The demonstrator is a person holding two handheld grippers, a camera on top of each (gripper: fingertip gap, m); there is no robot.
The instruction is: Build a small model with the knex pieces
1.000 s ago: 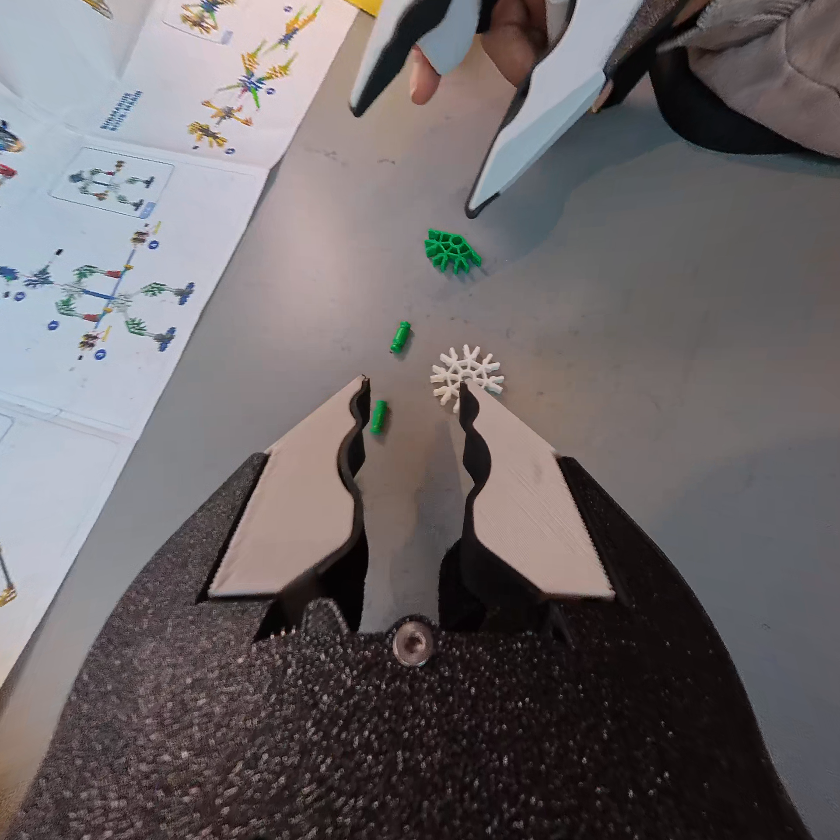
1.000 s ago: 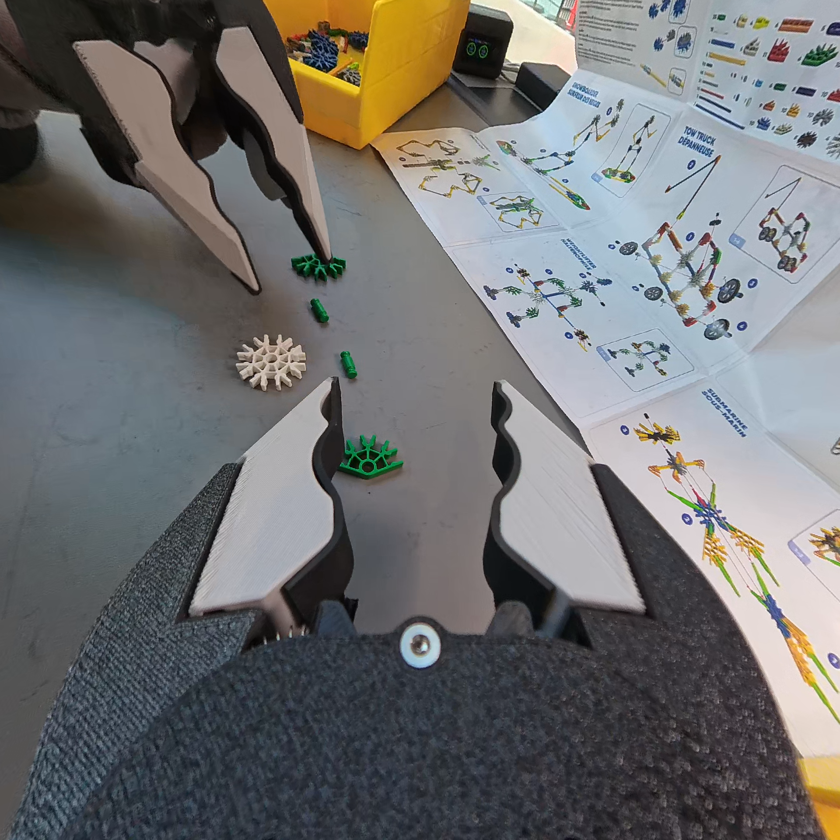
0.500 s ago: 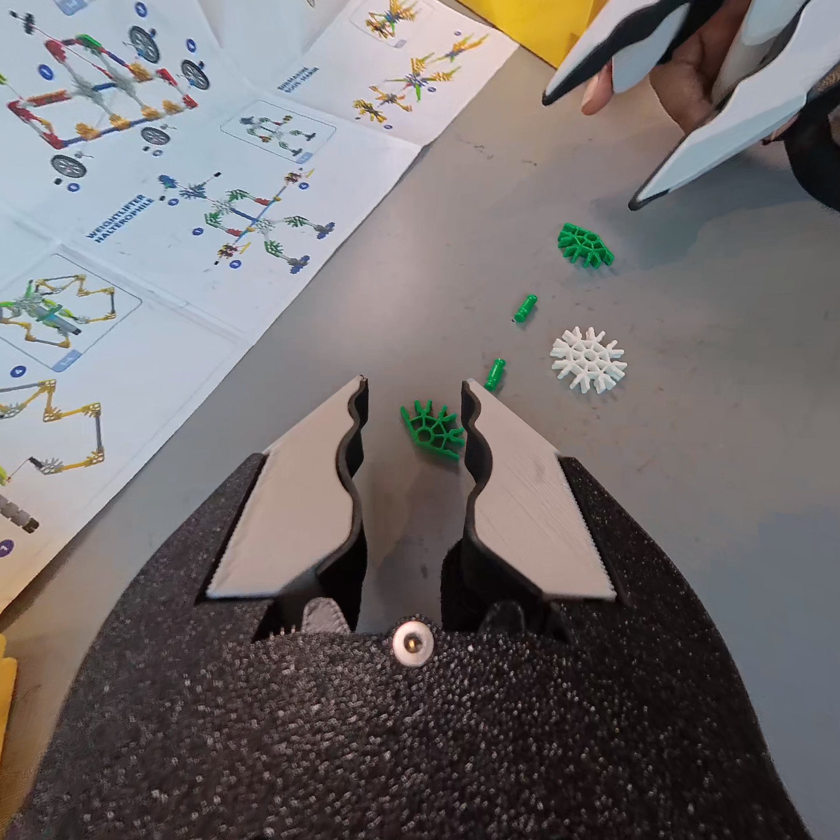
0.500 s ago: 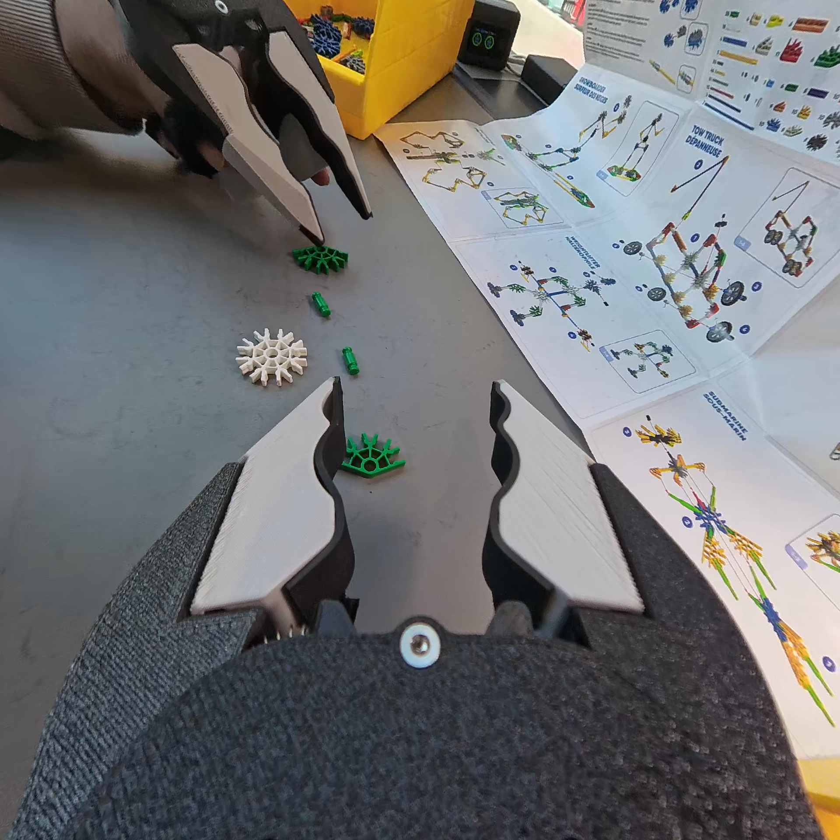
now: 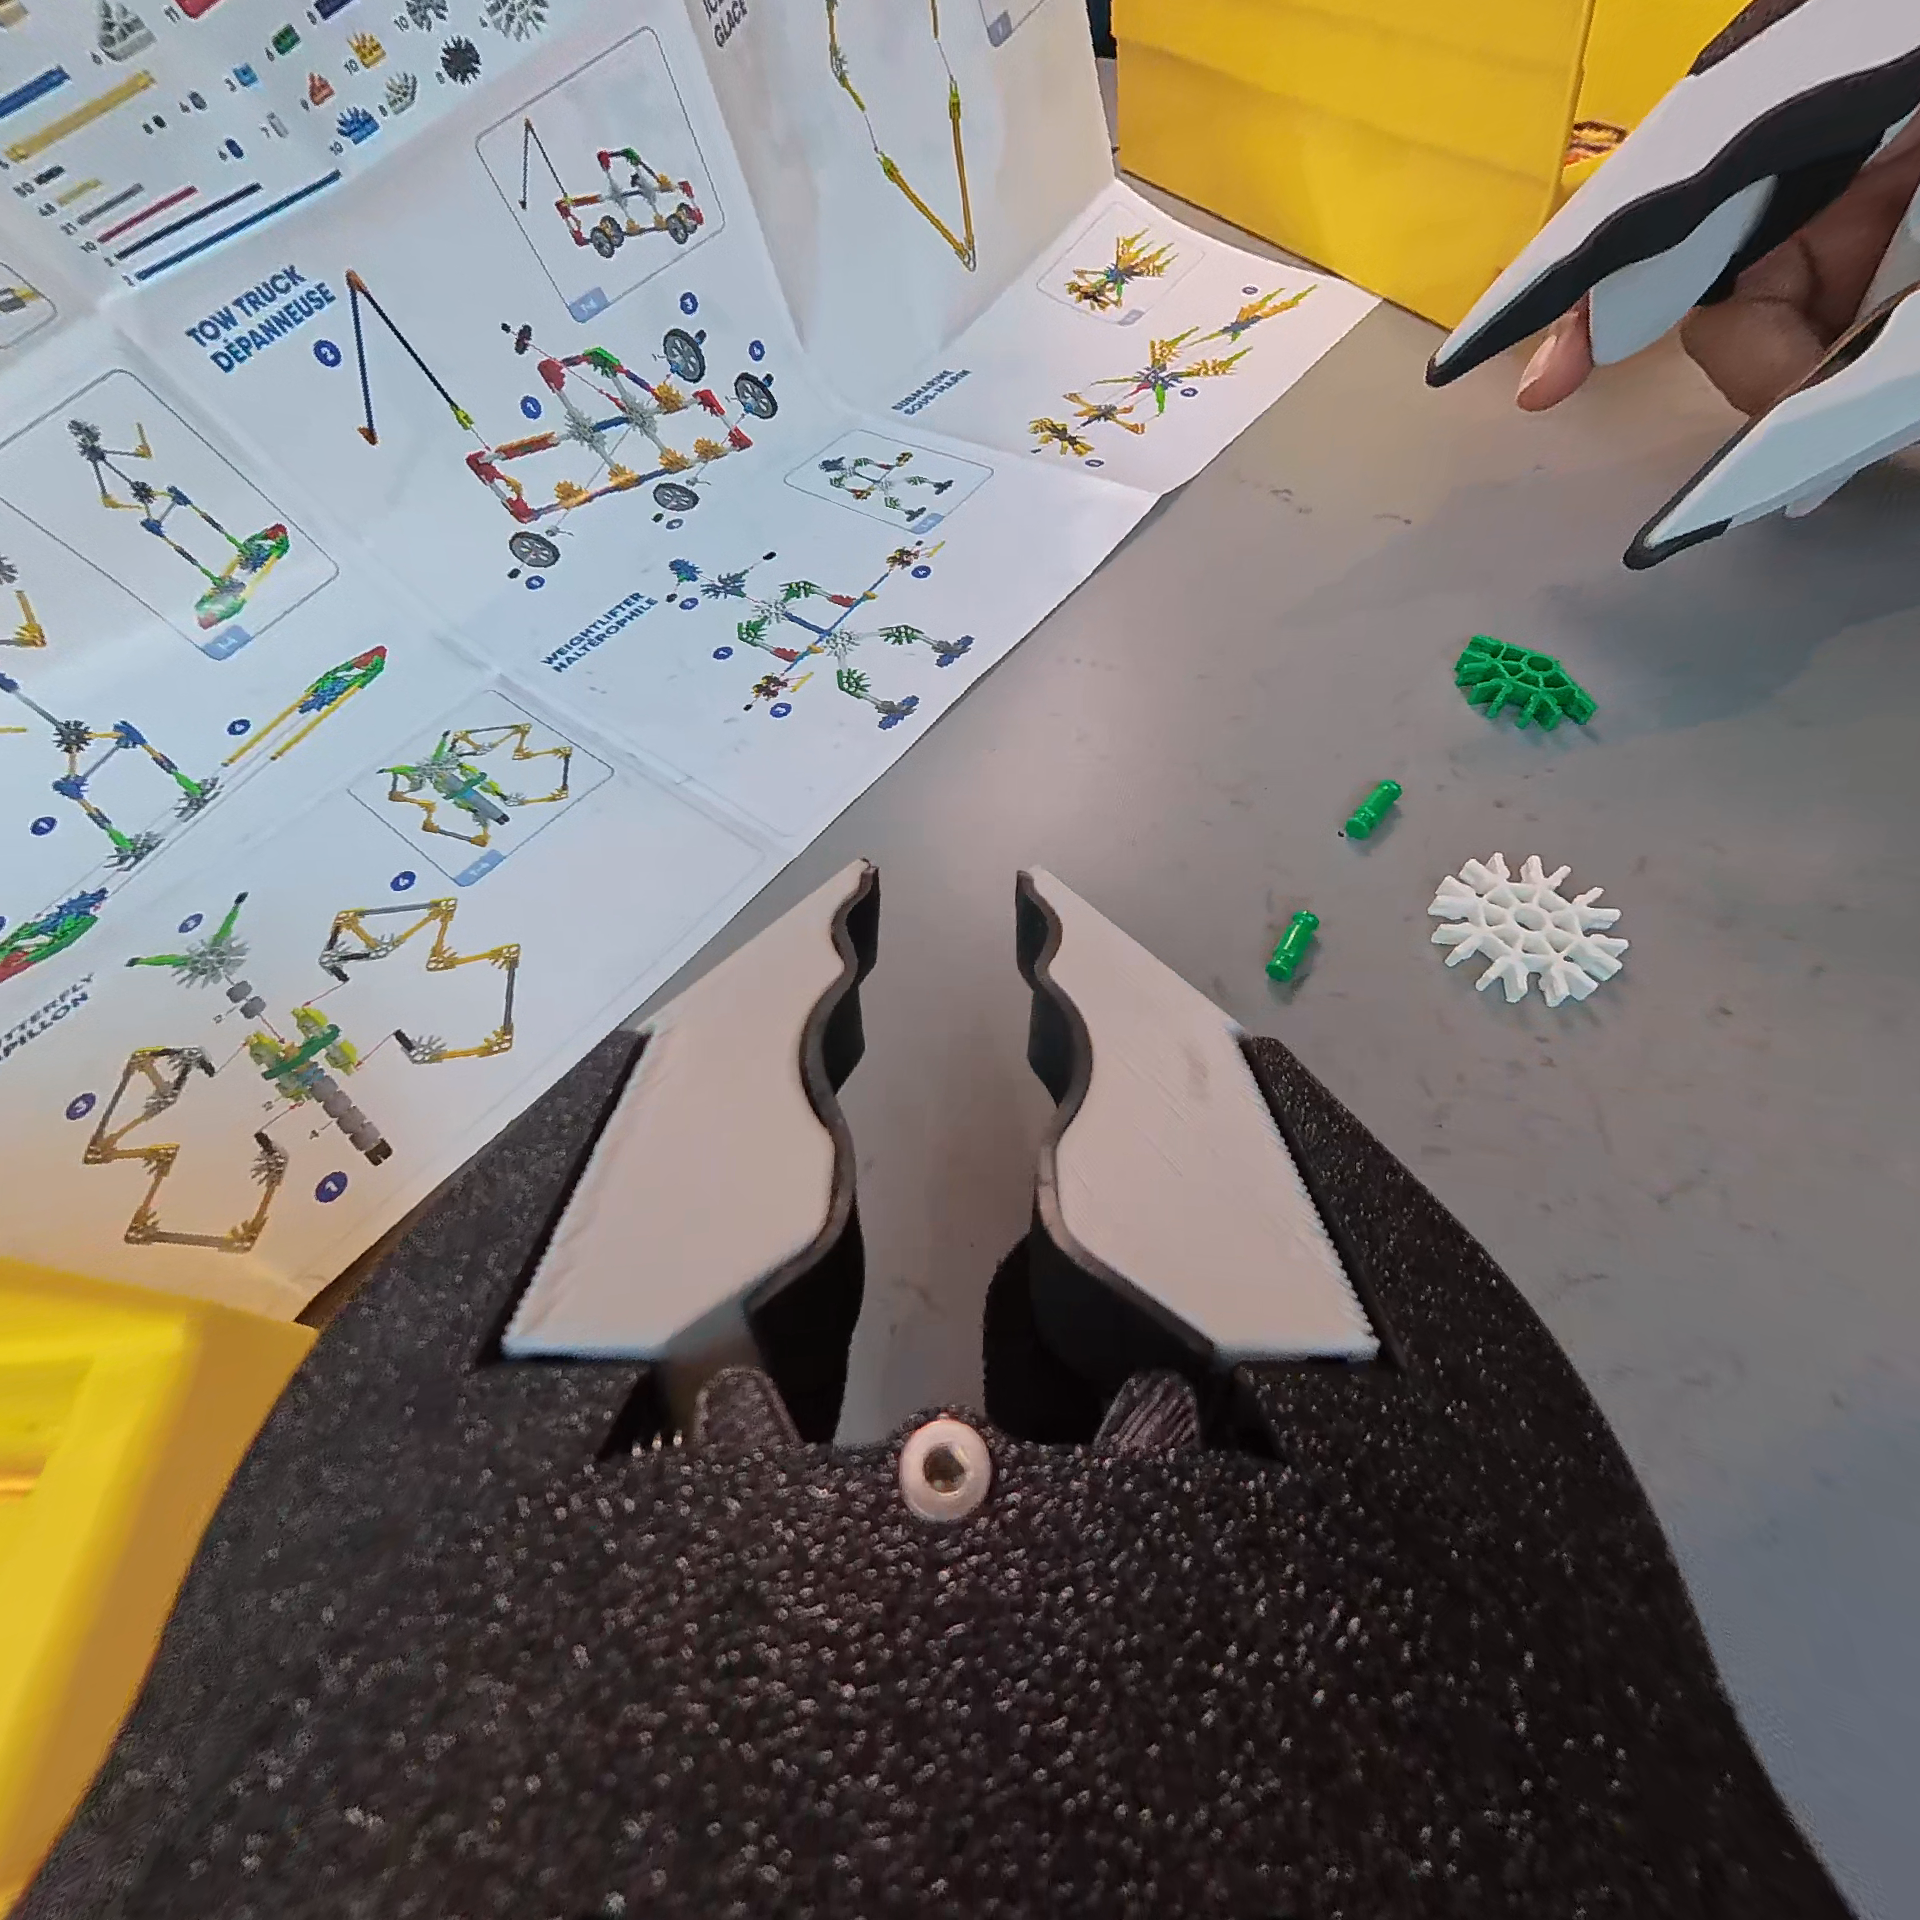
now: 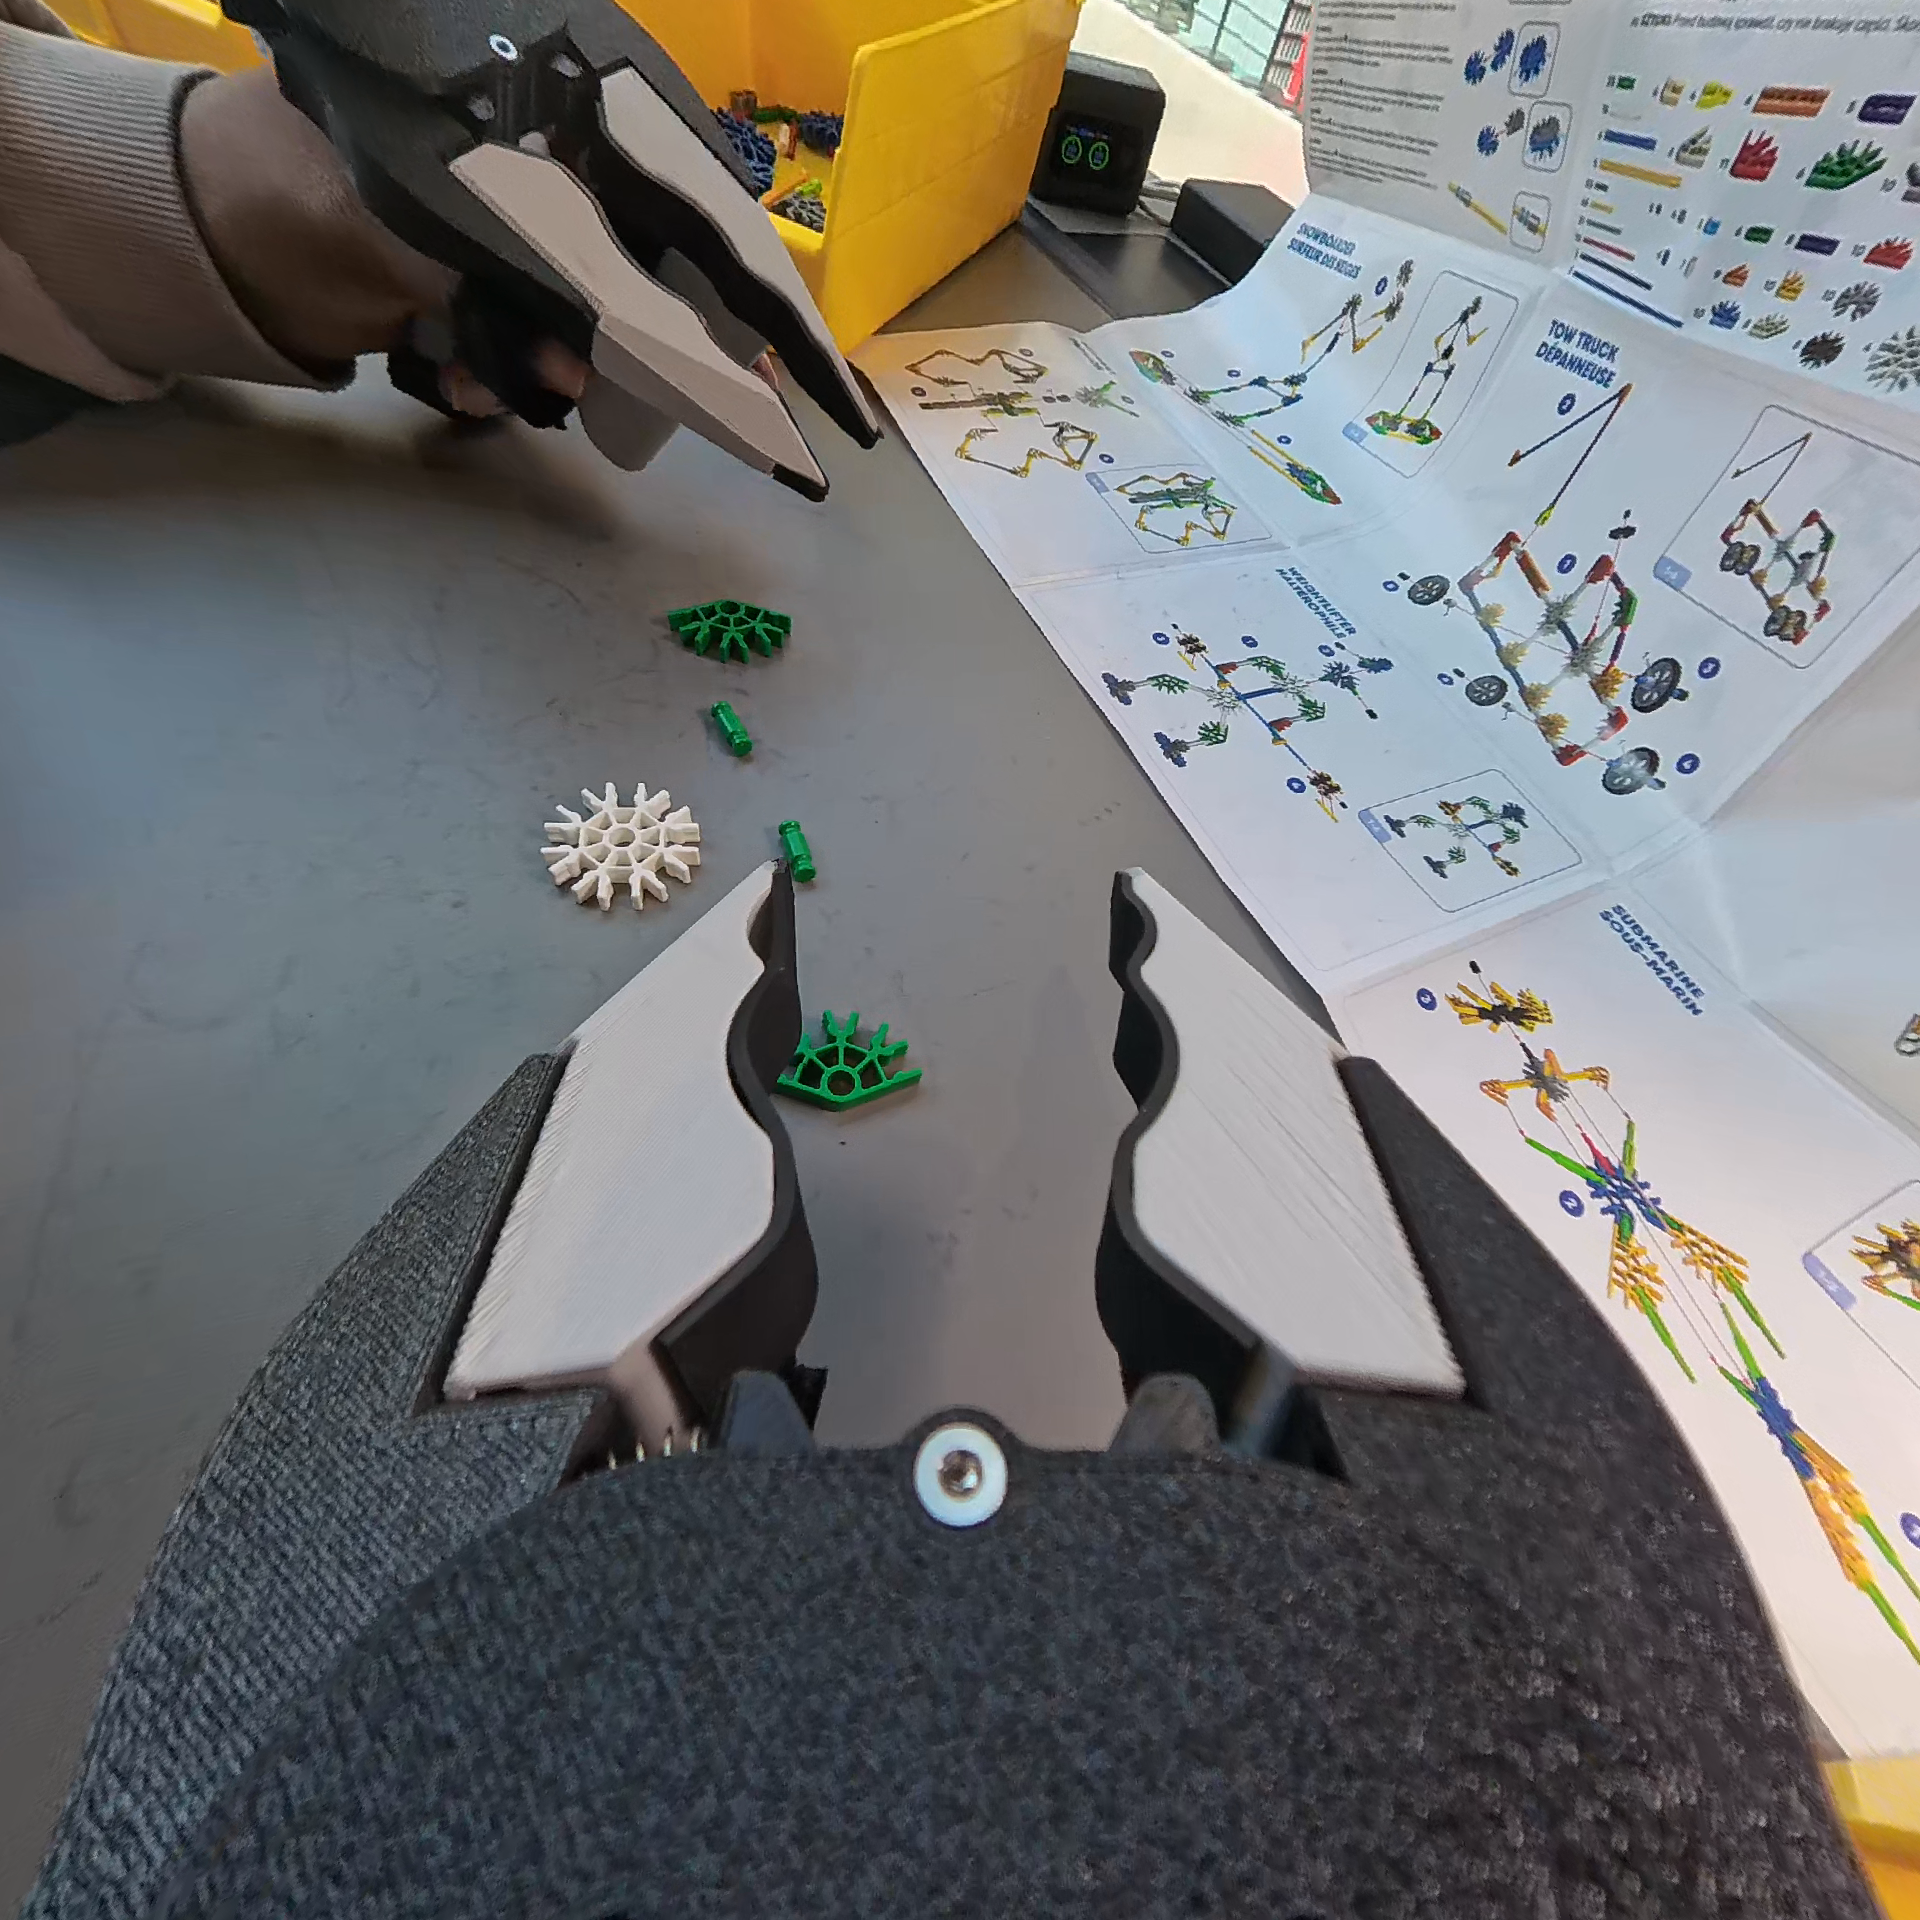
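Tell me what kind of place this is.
Probably a workbench or lab table set up for building-toy assembly: a grey tabletop with a fold-out instruction sheet, a yellow parts bin, and loose pieces such as a white snowflake connector.

Left hand-held gripper (image 5: pixel 943 902): jaws slightly parted, empty, angled downward. Right hand-held gripper (image 6: pixel 943 883): jaws wide apart, empty, angled downward.

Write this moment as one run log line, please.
left claw: open, empty, over table edge of instruction sheet | right claw: open, empty, green fan connector between fingers on grey table | white snowflake connector: untouched
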